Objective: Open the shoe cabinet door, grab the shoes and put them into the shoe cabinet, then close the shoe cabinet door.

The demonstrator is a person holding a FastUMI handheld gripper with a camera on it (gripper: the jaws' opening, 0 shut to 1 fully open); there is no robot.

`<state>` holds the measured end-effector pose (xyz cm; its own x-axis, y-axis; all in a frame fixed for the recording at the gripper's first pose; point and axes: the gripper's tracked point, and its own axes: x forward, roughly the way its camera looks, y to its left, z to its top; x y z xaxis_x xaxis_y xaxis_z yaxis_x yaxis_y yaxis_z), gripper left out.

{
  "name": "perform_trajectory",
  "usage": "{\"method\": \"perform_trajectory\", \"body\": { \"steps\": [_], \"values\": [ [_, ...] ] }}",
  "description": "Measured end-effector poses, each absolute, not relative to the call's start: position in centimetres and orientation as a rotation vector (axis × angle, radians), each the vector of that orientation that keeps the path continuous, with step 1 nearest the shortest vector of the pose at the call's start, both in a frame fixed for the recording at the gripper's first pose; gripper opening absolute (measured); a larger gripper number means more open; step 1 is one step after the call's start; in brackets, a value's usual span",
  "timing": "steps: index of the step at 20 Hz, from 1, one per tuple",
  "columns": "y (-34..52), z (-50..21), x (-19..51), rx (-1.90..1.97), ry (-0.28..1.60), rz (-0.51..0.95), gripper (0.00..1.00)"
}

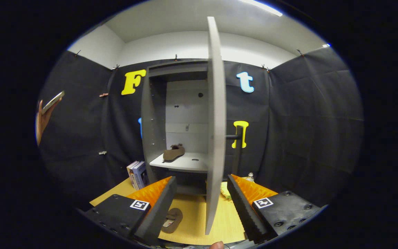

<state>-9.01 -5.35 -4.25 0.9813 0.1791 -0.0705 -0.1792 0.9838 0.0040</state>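
The grey shoe cabinet (157,114) stands ahead against the back wall. Its door (215,121) is swung wide and faces me edge-on, its black handle (236,138) sticking out on the right side. One brown shoe (173,153) lies on the cabinet's white shelf (181,163). A second brown shoe (172,220) lies on the wooden floor board (192,221) just ahead of my left finger. My gripper (201,207) is open; the door's lower edge hangs between the fingers without either pad touching it.
A few books (137,174) lean against the cabinet's left foot. A yellowish object (225,191) and a small bottle (250,177) sit on the floor right of the door. A person's hand (45,116) holds a phone at the far left.
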Motion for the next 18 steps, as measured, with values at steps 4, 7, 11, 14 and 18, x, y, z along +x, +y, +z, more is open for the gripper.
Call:
{"method": "perform_trajectory", "body": {
  "steps": [4, 7, 11, 14, 18],
  "values": [
    [0.1, -11.2, -7.7, 0.057, 0.233, 0.222, 0.99],
    [3.5, -17.5, -6.8, 0.109, 0.375, 0.262, 0.98],
    [7.9, -26.0, -6.1, 0.172, 0.548, 0.302, 0.99],
    [9.9, -31.6, -5.4, 0.175, 0.638, 0.309, 0.99],
    [11.8, -37.6, -3.5, 0.161, 0.712, 0.299, 0.99]
  ]
}}
